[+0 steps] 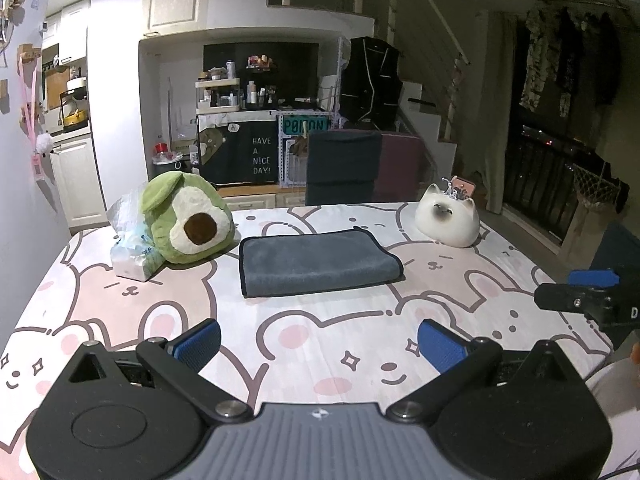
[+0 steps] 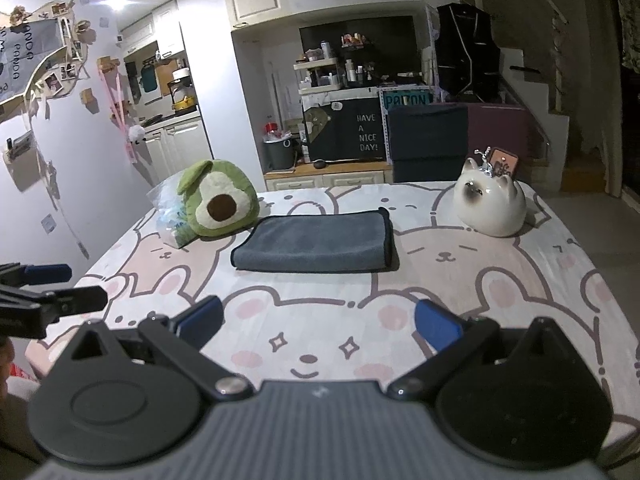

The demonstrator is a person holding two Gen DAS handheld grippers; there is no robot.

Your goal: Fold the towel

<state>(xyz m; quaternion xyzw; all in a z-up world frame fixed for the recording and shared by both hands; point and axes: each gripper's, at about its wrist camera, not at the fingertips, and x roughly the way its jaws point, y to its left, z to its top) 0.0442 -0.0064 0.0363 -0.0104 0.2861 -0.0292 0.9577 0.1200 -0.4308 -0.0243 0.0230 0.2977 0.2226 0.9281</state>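
A grey towel (image 1: pixel 316 263) with a dark edge lies folded into a flat rectangle in the middle of the table; it also shows in the right wrist view (image 2: pixel 316 245). My left gripper (image 1: pixel 319 345) is open and empty, held above the table's near part, well short of the towel. My right gripper (image 2: pixel 319 326) is also open and empty, equally far back from the towel. The right gripper's fingers (image 1: pixel 576 292) show at the right edge of the left view, and the left gripper's fingers (image 2: pixel 52 288) show at the left edge of the right view.
The table wears a pink bunny-print cloth (image 1: pixel 320 344). A green avocado plush (image 1: pixel 188 220) and a plastic tissue pack (image 1: pixel 130 240) sit left of the towel. A white ceramic cat (image 1: pixel 448 220) sits to its right. A dark chair (image 1: pixel 344 168) stands at the far edge.
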